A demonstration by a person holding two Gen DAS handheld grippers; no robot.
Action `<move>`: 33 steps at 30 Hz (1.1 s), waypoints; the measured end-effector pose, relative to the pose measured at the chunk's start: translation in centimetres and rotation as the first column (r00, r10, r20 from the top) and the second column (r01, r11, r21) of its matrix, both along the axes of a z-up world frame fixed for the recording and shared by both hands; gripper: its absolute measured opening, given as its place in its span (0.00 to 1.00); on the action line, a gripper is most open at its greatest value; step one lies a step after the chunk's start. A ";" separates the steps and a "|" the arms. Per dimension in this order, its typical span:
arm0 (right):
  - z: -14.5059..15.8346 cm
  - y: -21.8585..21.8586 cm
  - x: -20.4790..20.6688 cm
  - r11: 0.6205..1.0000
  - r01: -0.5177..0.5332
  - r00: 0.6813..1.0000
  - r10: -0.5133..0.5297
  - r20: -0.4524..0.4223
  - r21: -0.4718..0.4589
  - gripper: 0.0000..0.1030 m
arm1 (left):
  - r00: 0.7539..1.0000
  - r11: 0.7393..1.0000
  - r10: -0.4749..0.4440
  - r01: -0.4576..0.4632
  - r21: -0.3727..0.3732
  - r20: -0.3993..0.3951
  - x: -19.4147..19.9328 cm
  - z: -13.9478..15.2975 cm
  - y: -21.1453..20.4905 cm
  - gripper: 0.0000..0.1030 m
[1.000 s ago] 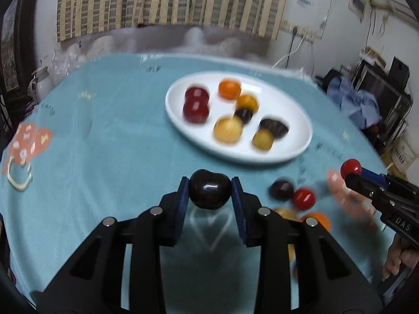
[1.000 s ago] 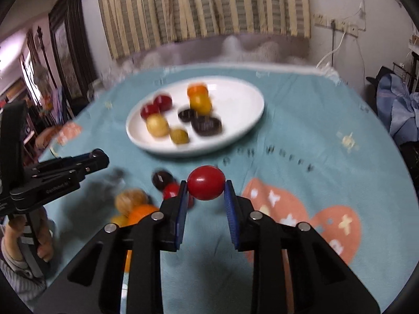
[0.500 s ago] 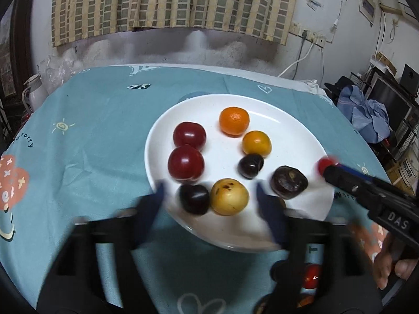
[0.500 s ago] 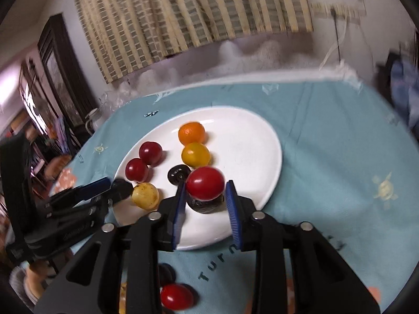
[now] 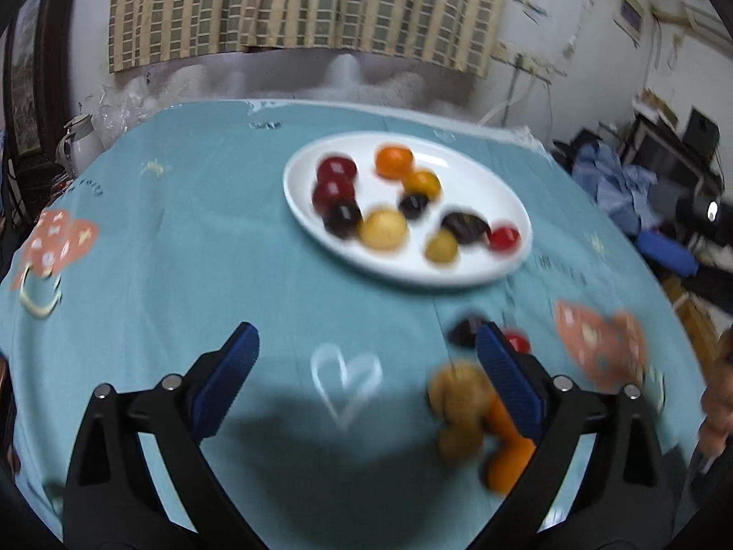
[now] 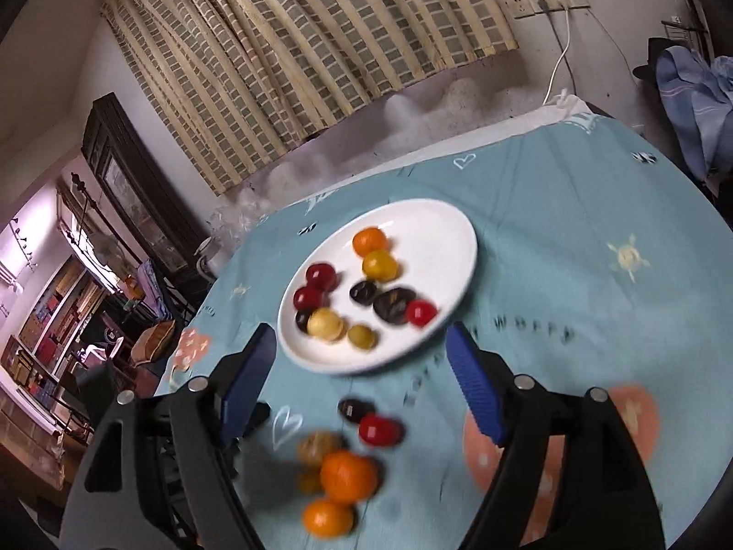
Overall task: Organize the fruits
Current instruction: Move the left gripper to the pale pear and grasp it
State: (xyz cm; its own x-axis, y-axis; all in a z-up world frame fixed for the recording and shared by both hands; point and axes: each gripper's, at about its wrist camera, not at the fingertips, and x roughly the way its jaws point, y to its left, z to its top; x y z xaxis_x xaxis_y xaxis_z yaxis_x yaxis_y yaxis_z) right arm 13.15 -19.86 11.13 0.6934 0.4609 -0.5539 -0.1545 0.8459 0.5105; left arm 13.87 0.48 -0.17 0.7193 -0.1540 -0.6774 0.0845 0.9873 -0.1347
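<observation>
A white oval plate (image 5: 462, 169) on the teal tablecloth holds several fruits, among them a dark plum (image 5: 342, 220) and a small red tomato (image 5: 504, 237). My left gripper (image 5: 366, 334) hangs short of the plate, jaws opening wide, nothing between them. In the right wrist view the plate (image 6: 426, 224) and the red tomato (image 6: 421, 313) lie ahead; my right gripper (image 6: 362, 334) is also opening and empty. Loose on the cloth near me lie a dark fruit (image 6: 355, 409), a red tomato (image 6: 378, 429), a brownish fruit (image 6: 318, 447) and two oranges (image 6: 348, 476).
A white kettle (image 5: 78, 142) stands off the table's far left. Blue clothes (image 5: 609, 183) and dark equipment crowd the right side of the room. A person's hand (image 5: 719, 394) shows at the right edge. A striped curtain hangs behind the table.
Both grippers went over the plate, let go of the dark plum and the red tomato onto it, opened wide and drew back toward the near fruits.
</observation>
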 end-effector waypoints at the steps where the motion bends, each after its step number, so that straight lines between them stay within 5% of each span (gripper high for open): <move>1: -0.4 -0.4 -1.3 1.000 0.014 1.000 -0.014 0.002 0.001 0.78 | 1.000 1.000 -0.007 0.007 0.024 0.000 -0.8 -0.2 -0.6 0.95; 16: -2.6 -0.6 -2.5 0.998 0.034 0.998 -0.036 -0.043 -0.052 0.83 | 0.996 0.986 -0.079 0.084 0.141 -0.042 0.1 -2.7 -3.4 0.98; 20: -2.8 -0.8 -2.4 0.998 0.041 0.998 -0.043 -0.048 -0.055 0.83 | 0.998 0.991 -0.050 0.054 0.121 -0.036 0.3 -2.4 -1.8 0.98; 23: -3.0 -0.9 -2.4 0.998 0.044 0.998 -0.047 -0.052 -0.053 0.83 | 0.996 0.988 0.088 -0.085 0.127 -0.020 0.3 -1.7 1.2 0.98; 28: -2.8 -0.9 -2.5 0.998 0.042 0.998 -0.044 -0.046 -0.054 0.83 | 0.988 0.986 0.146 -0.149 -0.072 -0.045 0.1 -1.5 5.8 0.98; 33: -2.8 -0.9 -2.5 0.998 0.043 0.998 -0.045 -0.049 -0.055 0.83 | 0.992 0.993 0.118 -0.118 -0.003 -0.039 0.5 -1.7 4.2 0.98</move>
